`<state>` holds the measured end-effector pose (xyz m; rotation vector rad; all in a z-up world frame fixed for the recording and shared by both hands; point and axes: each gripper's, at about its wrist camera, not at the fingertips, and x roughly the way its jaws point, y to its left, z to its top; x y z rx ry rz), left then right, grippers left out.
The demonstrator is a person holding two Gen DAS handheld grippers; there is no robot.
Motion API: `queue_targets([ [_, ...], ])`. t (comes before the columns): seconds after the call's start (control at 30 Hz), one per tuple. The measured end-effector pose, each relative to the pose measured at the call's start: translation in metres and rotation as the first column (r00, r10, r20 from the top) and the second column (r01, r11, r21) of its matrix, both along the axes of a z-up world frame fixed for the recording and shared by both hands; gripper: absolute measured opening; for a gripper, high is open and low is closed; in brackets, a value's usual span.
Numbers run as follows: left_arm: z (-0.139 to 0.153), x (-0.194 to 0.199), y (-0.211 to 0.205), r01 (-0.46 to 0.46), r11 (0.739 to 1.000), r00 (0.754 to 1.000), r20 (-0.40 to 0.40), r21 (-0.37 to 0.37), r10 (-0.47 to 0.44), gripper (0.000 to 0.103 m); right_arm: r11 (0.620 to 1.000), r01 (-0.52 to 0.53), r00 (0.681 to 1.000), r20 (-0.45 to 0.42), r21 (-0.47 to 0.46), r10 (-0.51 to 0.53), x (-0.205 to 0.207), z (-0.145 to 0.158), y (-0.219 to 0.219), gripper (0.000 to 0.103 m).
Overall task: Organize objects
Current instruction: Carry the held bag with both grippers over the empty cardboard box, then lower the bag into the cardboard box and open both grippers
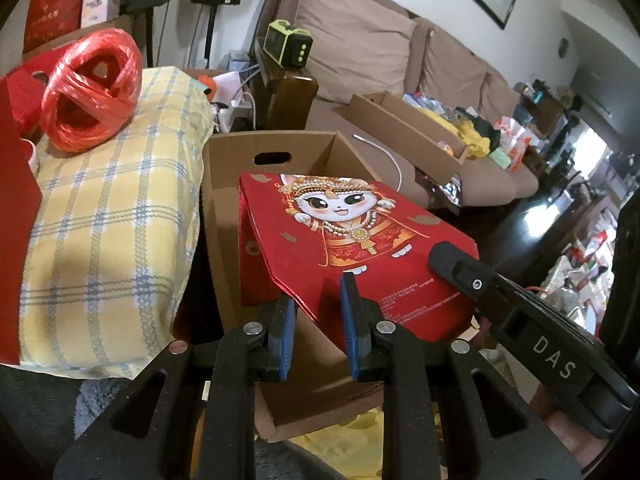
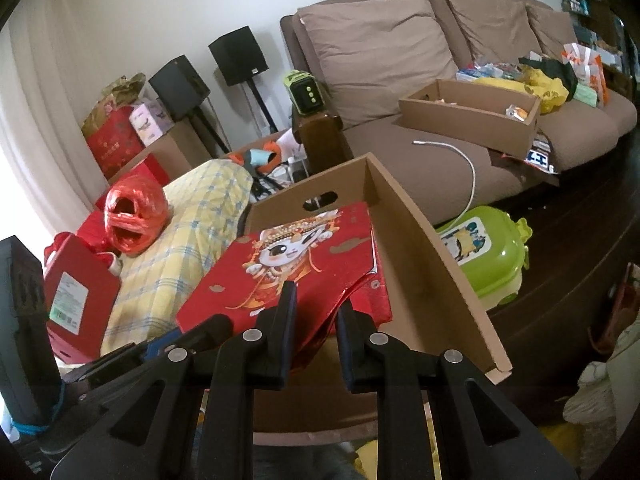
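The red gift bag (image 1: 352, 240), printed with a cartoon cat, lies flat across the top of the open cardboard box (image 1: 224, 208), partly inside it. The left gripper (image 1: 318, 312) has its jaws spread on either side of the bag's near edge, seemingly not pinching it. The right gripper (image 2: 316, 312) also has its jaws parted at the bag's crumpled near corner. Beside the box, a red twine ball (image 1: 90, 92) rests on a yellow plaid pillow (image 1: 112, 216).
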<state>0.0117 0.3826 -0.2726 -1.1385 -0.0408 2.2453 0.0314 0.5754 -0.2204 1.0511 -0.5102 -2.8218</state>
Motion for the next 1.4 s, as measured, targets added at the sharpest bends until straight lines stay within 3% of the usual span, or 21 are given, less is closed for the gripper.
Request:
queue_targets([
  [0.9,-0.02,-0.015,0.007,0.034,0.999,0.993,0.113,0.007,-0.035,0.02,0.998,0.041,0.994,0.102,-0.036,-0.038,-0.009,-0.018,0.011,0.018],
  [1.4,-0.025,-0.015,0.007,0.034,0.999,0.992,0.119,-0.003,-0.033,0.024,0.998,0.054,0.991,0.124,-0.044,-0.048,-0.01,-0.021,0.012,0.018],
])
